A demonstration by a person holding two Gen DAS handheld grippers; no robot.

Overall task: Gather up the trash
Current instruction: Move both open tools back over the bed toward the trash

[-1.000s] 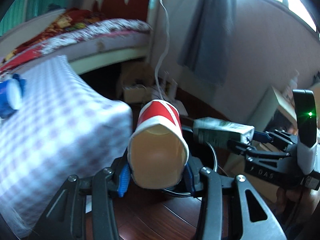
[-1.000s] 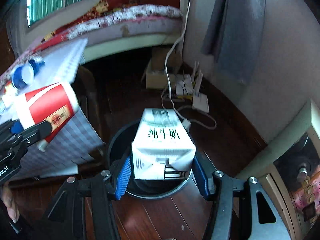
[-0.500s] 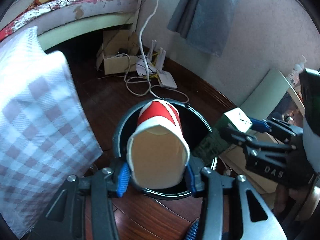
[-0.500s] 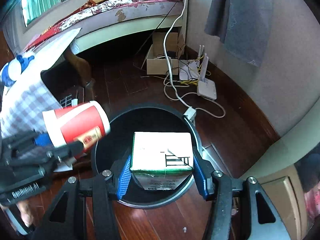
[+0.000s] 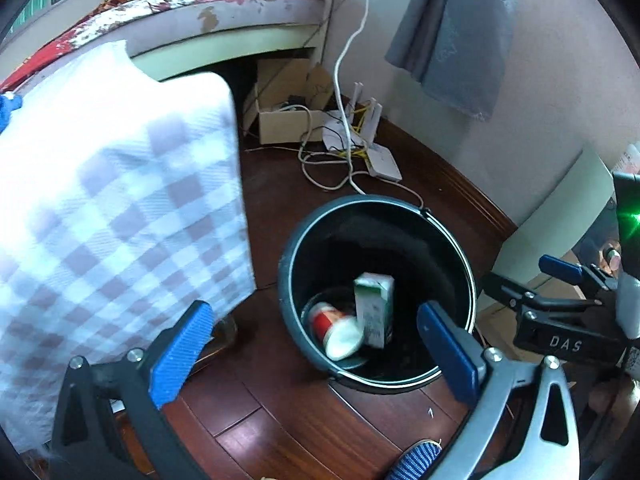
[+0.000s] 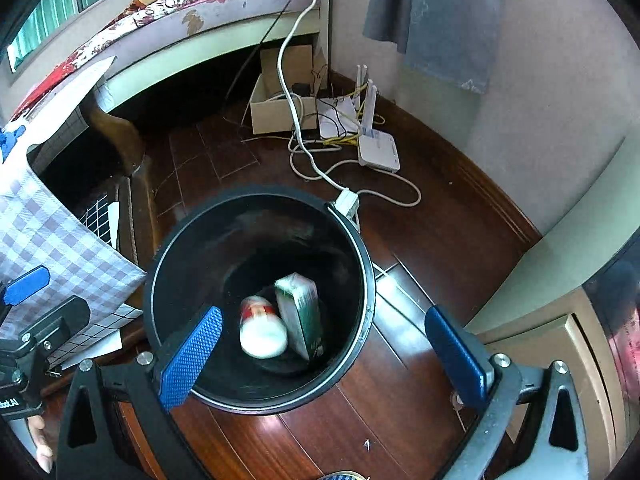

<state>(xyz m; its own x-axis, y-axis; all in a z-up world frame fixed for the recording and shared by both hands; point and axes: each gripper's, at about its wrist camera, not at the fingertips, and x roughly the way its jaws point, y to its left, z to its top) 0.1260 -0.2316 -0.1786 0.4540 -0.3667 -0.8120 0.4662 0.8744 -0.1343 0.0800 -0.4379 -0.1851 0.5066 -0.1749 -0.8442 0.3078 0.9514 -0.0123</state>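
Observation:
A black round bin stands on the dark wooden floor; it also shows in the right wrist view. Inside it lie a red and white paper cup and a white and green milk carton, side by side; both show in the right wrist view, cup and carton. My left gripper is open and empty above the bin's near rim. My right gripper is open and empty over the bin, and shows at the right of the left wrist view.
A table with a purple checked cloth stands left of the bin. A cardboard box, a white router and loose cables lie by the wall behind. A bed is at the back; pale furniture stands right.
Both grippers opened. The cup left my left gripper and the carton left my right gripper; both now lie at the bottom of the bin.

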